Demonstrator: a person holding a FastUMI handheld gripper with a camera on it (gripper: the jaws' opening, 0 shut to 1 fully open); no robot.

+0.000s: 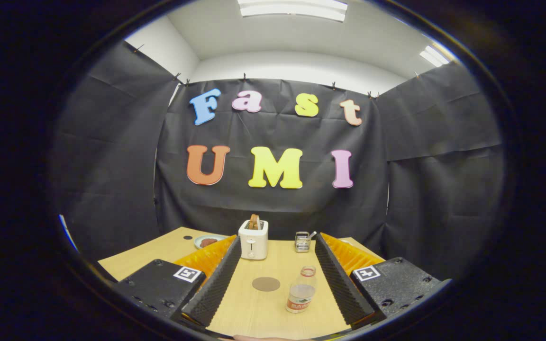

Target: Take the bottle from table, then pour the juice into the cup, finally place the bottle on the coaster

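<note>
Bottle (301, 290) stands upright on the worktop (273, 310), uncapped, inside the gap of the hand-held gripper (277, 248) and nearer its right finger (341, 279) than its left finger (213, 282). Neither finger touches it; the jaws are spread wide and grasp nothing. Bare wood lies all round the bottle, with more free room on its left side than on its right. Its label is a pale band with a reddish strip; the print is too small to read.

A round brown coaster (266, 283) lies flat just left of the bottle, apart from it and also between the fingers. Each finger block carries a square black-and-white marker (187, 273) on top.

Beyond the fingertips a white toaster (253, 239) stands with bread in its slot, and to its right a small wire basket (303, 241) with something light poking out. A plate (208, 241) holding something dark red sits left of the toaster, behind the left finger. Near it a small dark dot marks the wood. The worktop's far edge runs close behind toaster and basket, against the black cloth wall; its left edge falls away beyond the plate.
</note>
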